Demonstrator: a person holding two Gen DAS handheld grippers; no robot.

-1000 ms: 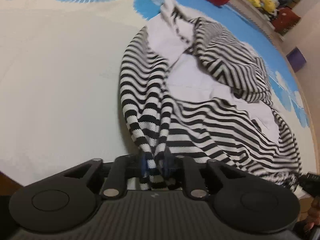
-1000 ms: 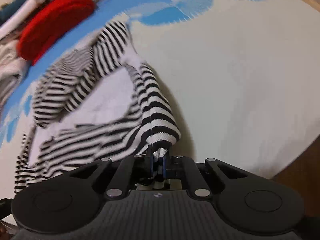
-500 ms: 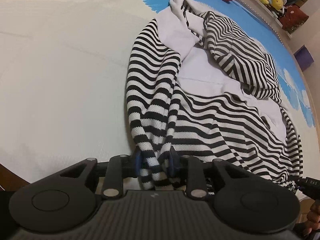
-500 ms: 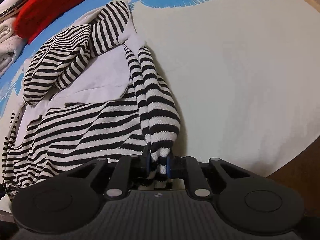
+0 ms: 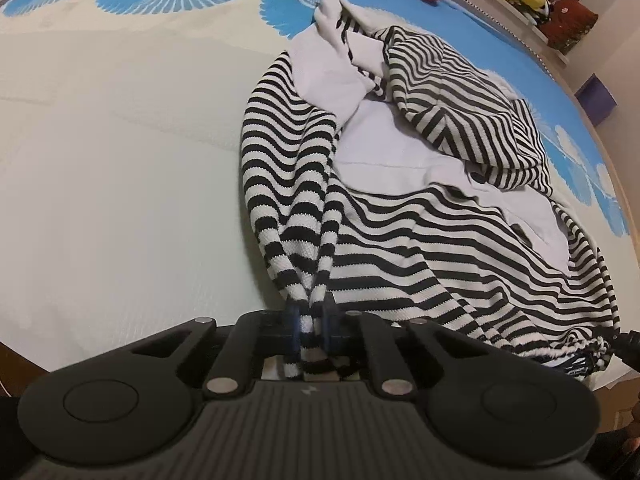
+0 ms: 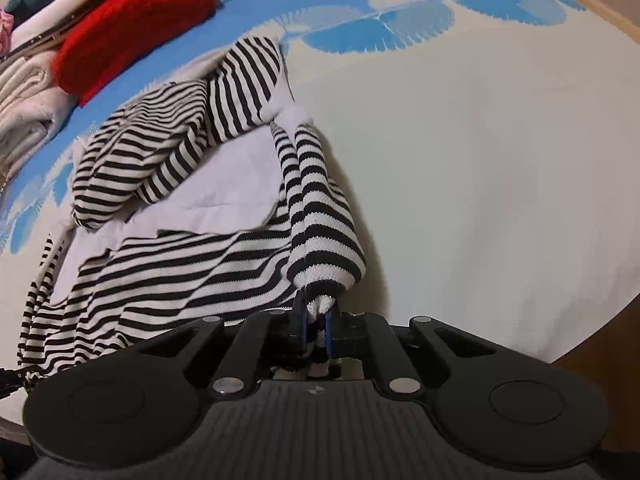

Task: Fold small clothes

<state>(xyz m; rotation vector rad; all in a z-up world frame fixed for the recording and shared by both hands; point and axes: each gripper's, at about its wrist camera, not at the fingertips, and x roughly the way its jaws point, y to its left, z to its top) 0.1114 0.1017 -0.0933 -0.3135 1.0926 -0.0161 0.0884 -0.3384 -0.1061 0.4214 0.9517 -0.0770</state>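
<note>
Item: striped garment (image 5: 420,240), crumpled on the pale bed cover (image 5: 120,160); left gripper (image 5: 310,326) and right gripper (image 6: 316,326) each pinch a bunched striped edge, jaws pressed together on cloth. Step, as judged: spreading flat before the first fold. Next calls for drawing both held edges apart and taut.

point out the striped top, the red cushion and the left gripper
striped top (image 5: 420,256), left wrist view, on its striped body
red cushion (image 6: 136,20), right wrist view, on its middle
left gripper (image 5: 310,320), left wrist view, between its fingertips
</note>
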